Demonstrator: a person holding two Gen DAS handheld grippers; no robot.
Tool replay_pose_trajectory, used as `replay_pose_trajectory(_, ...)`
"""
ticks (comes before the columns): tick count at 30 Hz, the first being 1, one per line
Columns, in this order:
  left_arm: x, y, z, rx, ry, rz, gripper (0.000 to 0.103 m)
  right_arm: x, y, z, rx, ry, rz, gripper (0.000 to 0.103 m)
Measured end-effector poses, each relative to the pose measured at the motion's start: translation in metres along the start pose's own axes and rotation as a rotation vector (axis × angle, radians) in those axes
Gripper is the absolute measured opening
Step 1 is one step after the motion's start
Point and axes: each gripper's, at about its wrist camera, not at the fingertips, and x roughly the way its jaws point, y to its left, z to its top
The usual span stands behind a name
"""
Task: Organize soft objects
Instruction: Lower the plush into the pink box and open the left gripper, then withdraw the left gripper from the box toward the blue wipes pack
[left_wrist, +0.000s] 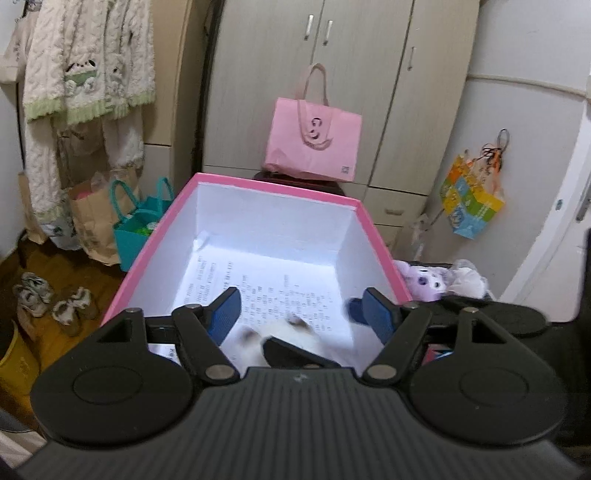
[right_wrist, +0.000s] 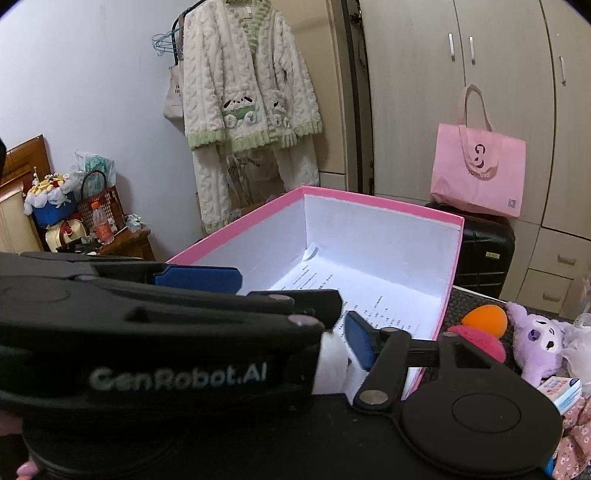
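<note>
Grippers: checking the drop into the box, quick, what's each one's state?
Left gripper: open, fingers clear of the white plush toy below them.
Right gripper: cannot tell; left gripper hides one finger.

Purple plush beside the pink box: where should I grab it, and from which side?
Grip the purple plush across its round head, coming from above with the right gripper. It lies face-up right of the pink box, with a red ball and a white plush crowding its sides.

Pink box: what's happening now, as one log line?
left gripper: open, over pink box | white plush toy: blurred, inside box on printed paper | purple plush: outside box
</note>
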Motion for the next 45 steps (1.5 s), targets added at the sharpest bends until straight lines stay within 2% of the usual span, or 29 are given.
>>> replay_pose_trajectory(1, -0.001, 0.000, 0.000, 0.007, -0.003, 0.015, 0.076, -0.002, 0.001, 0.001, -0.008, 0.000, -0.012, 0.079)
replay_pose_trajectory(4, -0.009, 0.001, 0.001, 0.026, -0.009, 0.020, 0.079, -0.011, 0.002, 0.002, -0.045, -0.015, -0.047, 0.079)
replay_pose_trajectory(12, -0.041, -0.001, -0.006, 0.031, -0.050, 0.007, 0.081, -0.039, -0.003, -0.006, -0.007, -0.074, -0.033, 0.079)
replay_pose_trajectory(20, -0.084, -0.011, -0.011, 0.061, -0.119, 0.011, 0.086, -0.079, 0.012, -0.009, -0.061, -0.114, -0.050, 0.079)
replay_pose_trajectory(32, -0.139, -0.040, -0.026, 0.184, -0.189, 0.010, 0.092, -0.157, 0.018, -0.025, -0.100, -0.174, -0.091, 0.081)
replay_pose_trajectory(40, -0.157, -0.070, -0.049, 0.236, -0.204, -0.060, 0.096, -0.203, 0.016, -0.052, -0.161, -0.198, -0.171, 0.083)
replay_pose_trajectory(45, -0.152, -0.094, -0.059, 0.275, -0.189, -0.117, 0.098, -0.220, 0.005, -0.072, -0.154, -0.191, -0.209, 0.084)
